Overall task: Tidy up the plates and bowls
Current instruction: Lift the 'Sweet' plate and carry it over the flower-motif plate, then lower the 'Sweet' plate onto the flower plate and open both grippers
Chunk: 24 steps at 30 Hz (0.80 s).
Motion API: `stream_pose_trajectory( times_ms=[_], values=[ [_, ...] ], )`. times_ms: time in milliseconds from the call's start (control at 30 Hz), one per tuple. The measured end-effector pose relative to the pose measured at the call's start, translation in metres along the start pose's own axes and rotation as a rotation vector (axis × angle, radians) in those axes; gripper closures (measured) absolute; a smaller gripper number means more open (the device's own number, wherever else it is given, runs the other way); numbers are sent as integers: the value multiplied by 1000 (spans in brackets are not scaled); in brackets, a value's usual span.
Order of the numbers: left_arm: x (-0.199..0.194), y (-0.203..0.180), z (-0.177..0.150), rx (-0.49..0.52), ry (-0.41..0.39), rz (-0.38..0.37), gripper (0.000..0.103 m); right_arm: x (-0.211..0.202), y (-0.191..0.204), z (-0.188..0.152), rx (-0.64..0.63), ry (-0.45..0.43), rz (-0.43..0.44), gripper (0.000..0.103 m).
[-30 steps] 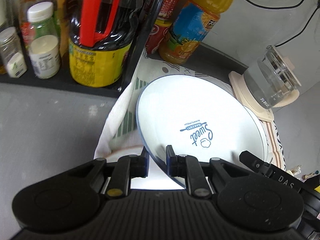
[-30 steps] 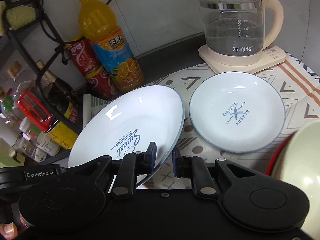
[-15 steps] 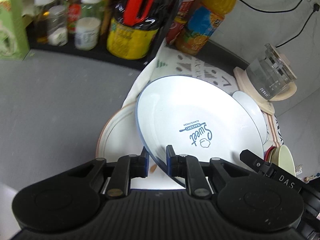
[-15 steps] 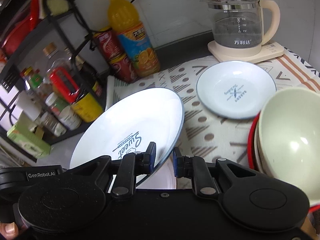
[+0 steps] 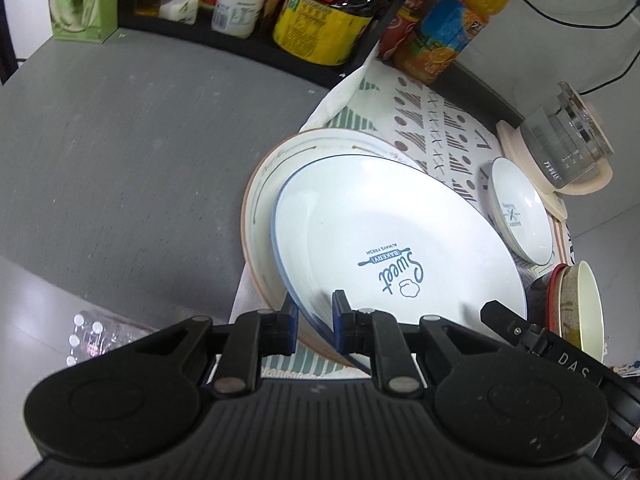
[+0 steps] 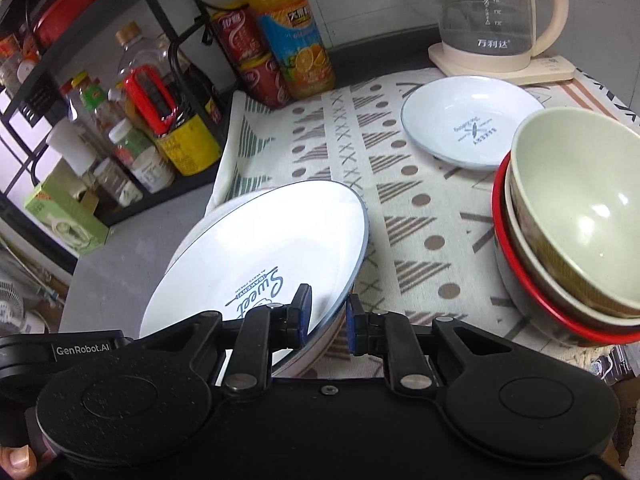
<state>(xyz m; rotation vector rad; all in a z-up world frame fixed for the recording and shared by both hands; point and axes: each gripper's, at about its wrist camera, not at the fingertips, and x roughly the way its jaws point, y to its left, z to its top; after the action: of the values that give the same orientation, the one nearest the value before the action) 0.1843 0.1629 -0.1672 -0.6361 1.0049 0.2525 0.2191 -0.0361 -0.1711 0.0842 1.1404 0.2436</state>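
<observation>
- A black rack (image 6: 80,92) of bottles and jars is standing at the far left, well to the left of the large white plate (image 5: 384,248).
- A grey surface (image 5: 132,152) is lying to the left of the large white plate, and a patterned cloth (image 6: 360,152) is covering it beneath and to the right of the plate.
- The left gripper (image 5: 314,316) is clamping its fingers on the large white plate's near left rim.
- The large white plate is hanging tilted just above a brown-rimmed plate (image 5: 264,184) that is lying on the cloth.
- The right gripper (image 6: 326,320) is pinching the large white plate's opposite rim, its fingers closed on that edge.
- A small white dish (image 6: 468,120) is sitting on the cloth to the right of the large white plate, apart from it.
- A stack of bowls (image 6: 572,240) is resting farther right, and a glass kettle (image 6: 492,16) is standing behind the dish.
</observation>
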Motion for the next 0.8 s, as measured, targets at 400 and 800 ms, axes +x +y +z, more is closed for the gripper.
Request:
stream_pose_trajectory(
  times_ms=[400, 800],
  values=[
    [8, -1, 5, 1, 4, 23, 88, 17, 6, -3, -78, 50, -21, 86],
    [24, 9, 22, -26, 62, 37, 88, 38, 13, -3, -93, 106, -50, 87]
  ],
)
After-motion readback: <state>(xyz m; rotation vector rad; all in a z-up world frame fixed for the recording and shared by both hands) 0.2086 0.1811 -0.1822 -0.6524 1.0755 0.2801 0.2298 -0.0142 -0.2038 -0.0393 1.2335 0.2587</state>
